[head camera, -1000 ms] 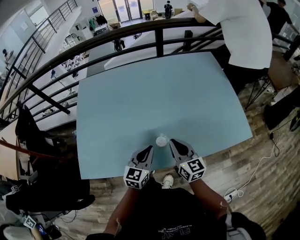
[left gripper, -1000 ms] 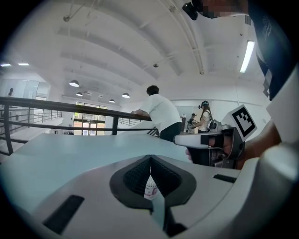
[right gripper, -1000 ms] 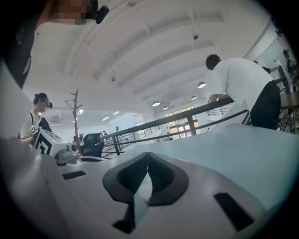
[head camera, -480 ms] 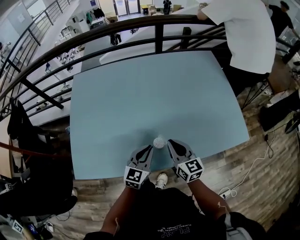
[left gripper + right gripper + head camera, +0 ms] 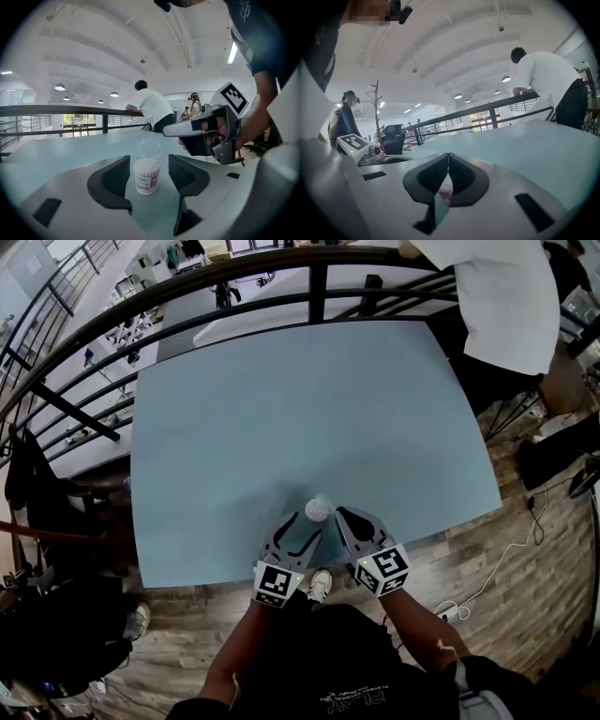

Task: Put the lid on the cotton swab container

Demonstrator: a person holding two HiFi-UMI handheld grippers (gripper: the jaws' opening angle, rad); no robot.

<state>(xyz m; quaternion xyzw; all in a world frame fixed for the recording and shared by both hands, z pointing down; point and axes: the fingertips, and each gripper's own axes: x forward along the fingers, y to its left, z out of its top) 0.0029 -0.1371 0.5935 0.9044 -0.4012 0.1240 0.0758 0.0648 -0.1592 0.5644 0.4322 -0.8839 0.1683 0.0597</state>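
The cotton swab container [image 5: 319,509], a small clear tub packed with white swabs and carrying a pink label, stands upright on the light blue table [image 5: 281,409] near its front edge. In the left gripper view the container [image 5: 146,176] stands between my left gripper's [image 5: 149,160] jaws, which are opening and do not touch it. A clear round lid [image 5: 149,149] shows just above and behind the swabs; I cannot tell whether it rests on them. My left gripper [image 5: 305,526] sits just in front of the tub. My right gripper [image 5: 341,514] is shut, right beside it, with nothing held [image 5: 448,155].
The table's front edge [image 5: 281,573] lies just under both grippers, with wooden floor and cables below. A black railing [image 5: 309,282] runs along the far side. A person in a white shirt [image 5: 502,296] leans at the far right corner. A dark chair [image 5: 37,512] stands left.
My left gripper's jaws, shut before, now stand spread apart. The head view has shifted slightly. The container and my right gripper stay where they were.
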